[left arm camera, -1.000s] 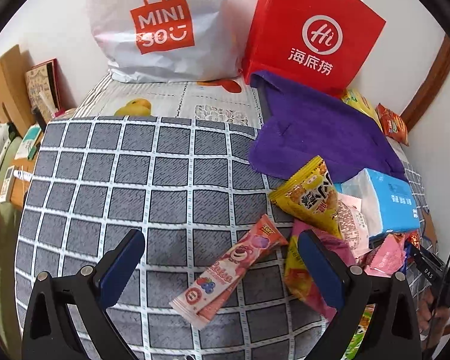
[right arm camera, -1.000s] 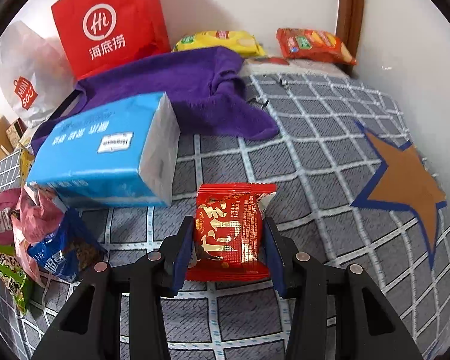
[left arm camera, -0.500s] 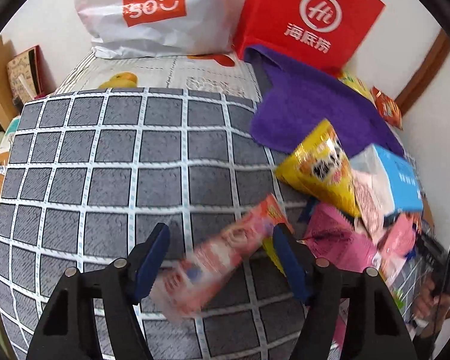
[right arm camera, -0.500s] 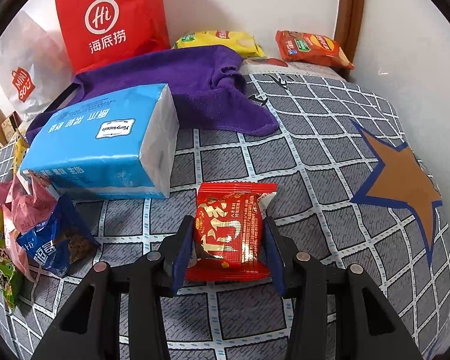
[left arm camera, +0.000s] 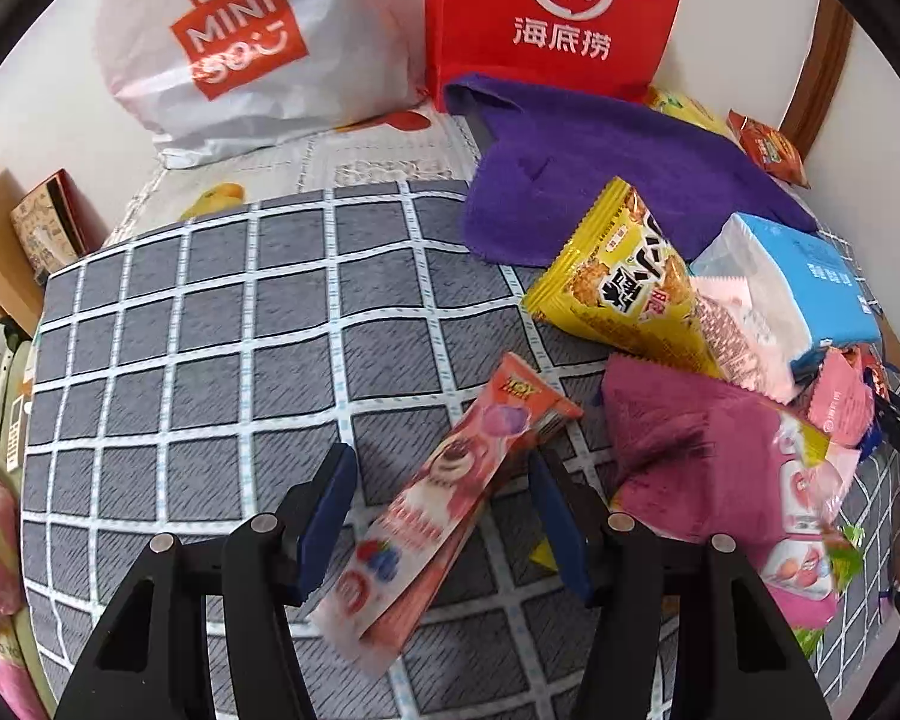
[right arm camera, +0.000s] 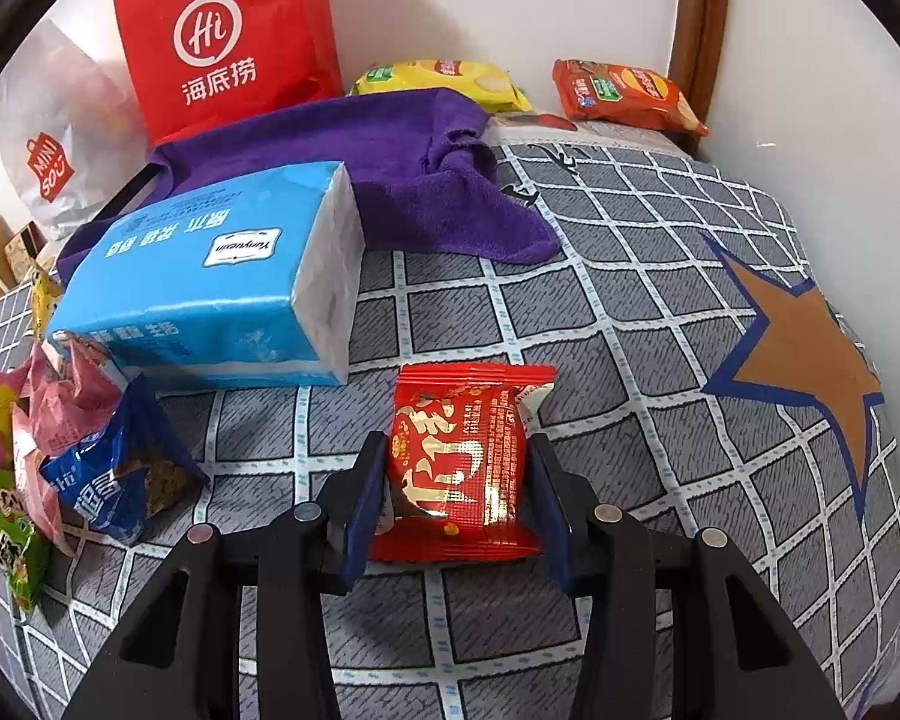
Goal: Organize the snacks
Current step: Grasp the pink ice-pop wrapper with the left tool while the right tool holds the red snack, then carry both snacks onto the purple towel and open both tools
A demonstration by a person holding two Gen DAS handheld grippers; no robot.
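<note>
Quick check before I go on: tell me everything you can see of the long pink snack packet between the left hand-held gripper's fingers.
The long pink snack packet is a slim, glossy plastic wrapper with a pink bear-like character, berries near its lower end and an orange "TOY" label at its top. It lies diagonally on the grey checked cover, its lower end towards the camera and blurred, its top beside the magenta packet. The left hand-held gripper is closing around it; the right blue pad looks at its edge, the left still apart.

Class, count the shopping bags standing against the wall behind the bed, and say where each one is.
2. The white Miniso bag stands at the back left; the red Hi bag stands right of it, behind the purple cloth. Others may be out of view.
</note>
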